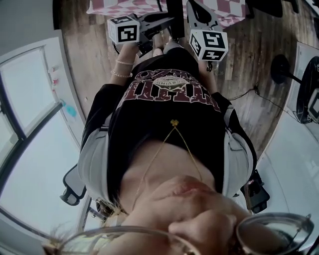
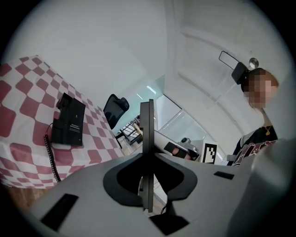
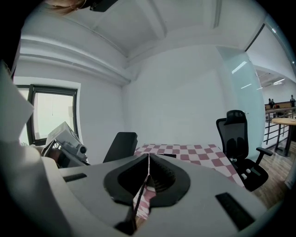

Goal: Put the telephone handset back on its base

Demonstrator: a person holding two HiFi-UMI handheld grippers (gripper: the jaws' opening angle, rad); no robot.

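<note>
A black telephone (image 2: 69, 121) lies on the table's red-and-white checked cloth (image 2: 23, 92) at the left of the left gripper view, its coiled cord (image 2: 50, 155) trailing off the near edge. I cannot tell the handset from the base there. My left gripper (image 2: 147, 104) points past the table's corner, well away from the phone, its jaws together with nothing between them. My right gripper (image 3: 148, 156) faces the table (image 3: 194, 152) from a distance, its jaws meeting in a thin line, empty. The head view shows both grippers (image 1: 149, 22) (image 1: 199, 15) held side by side before the person's chest.
A black office chair (image 3: 238, 139) stands right of the table and another dark chair back (image 3: 121, 146) at its left. Wooden floor (image 1: 259, 50) surrounds the table, with a round black stand base (image 1: 281, 67) to one side. A window (image 3: 51, 111) is in the left wall.
</note>
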